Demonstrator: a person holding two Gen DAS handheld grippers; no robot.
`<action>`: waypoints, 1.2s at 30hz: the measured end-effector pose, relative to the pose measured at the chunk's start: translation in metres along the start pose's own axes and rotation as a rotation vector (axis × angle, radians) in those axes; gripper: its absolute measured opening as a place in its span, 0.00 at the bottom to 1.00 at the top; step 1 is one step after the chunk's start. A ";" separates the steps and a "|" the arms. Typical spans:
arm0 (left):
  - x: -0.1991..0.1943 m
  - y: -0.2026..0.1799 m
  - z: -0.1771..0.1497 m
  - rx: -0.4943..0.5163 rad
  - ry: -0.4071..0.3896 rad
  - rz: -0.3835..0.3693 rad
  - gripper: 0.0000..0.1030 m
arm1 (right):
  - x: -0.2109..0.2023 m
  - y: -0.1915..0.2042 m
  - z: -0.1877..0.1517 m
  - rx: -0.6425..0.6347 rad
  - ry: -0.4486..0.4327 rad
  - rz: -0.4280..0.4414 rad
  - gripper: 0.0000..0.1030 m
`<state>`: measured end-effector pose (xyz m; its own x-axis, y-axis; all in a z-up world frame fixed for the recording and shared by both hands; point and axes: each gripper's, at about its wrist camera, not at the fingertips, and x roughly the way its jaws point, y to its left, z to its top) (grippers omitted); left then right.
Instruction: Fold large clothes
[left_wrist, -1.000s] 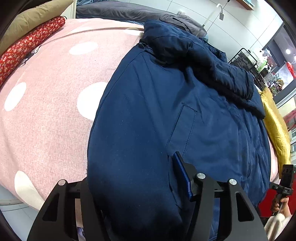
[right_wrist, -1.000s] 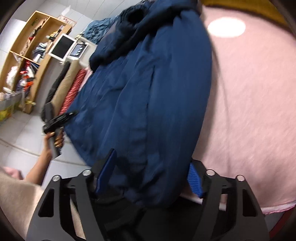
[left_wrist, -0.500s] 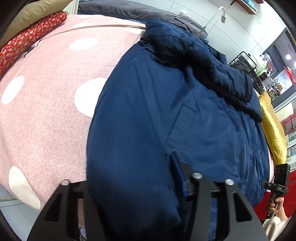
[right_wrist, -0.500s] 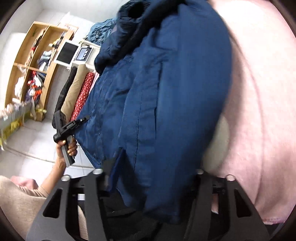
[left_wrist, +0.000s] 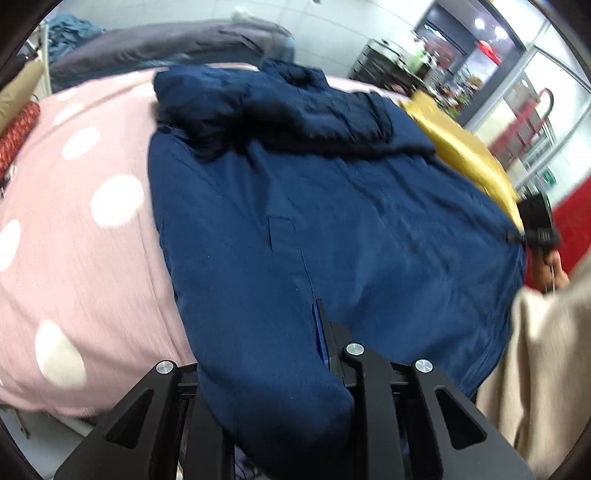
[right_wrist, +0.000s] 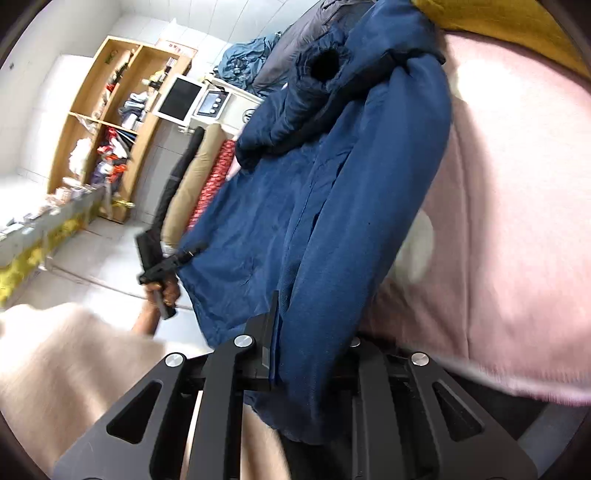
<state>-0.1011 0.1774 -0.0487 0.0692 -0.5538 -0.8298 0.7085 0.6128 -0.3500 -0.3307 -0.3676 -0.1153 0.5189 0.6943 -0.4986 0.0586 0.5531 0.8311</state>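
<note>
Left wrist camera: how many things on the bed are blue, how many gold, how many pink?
Blue: 1, the navy jacket
Gold: 1, the gold cushion
Pink: 1, the polka-dot bedcover
Total: 3

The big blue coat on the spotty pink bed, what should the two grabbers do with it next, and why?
Probably lift the hem and carry it toward the collar. Both the left gripper and right gripper are closing their fingers on the dark blue padded coat, whose near edge bunches between them.

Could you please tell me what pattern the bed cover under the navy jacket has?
Pink bed cover with white polka dots, clearest in the left wrist view.
</note>
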 end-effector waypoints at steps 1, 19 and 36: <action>0.002 0.000 -0.008 -0.011 0.020 -0.013 0.20 | -0.008 0.000 -0.005 0.003 0.001 0.014 0.15; -0.015 0.015 0.091 -0.044 -0.136 0.002 0.22 | 0.003 0.033 0.090 -0.109 -0.009 0.052 0.15; 0.056 0.134 0.292 -0.524 -0.128 -0.010 0.28 | 0.001 -0.026 0.304 0.261 -0.241 0.178 0.15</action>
<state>0.2028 0.0640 -0.0146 0.1728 -0.6053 -0.7770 0.2663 0.7882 -0.5548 -0.0723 -0.5219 -0.0624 0.7243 0.6231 -0.2951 0.1488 0.2767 0.9494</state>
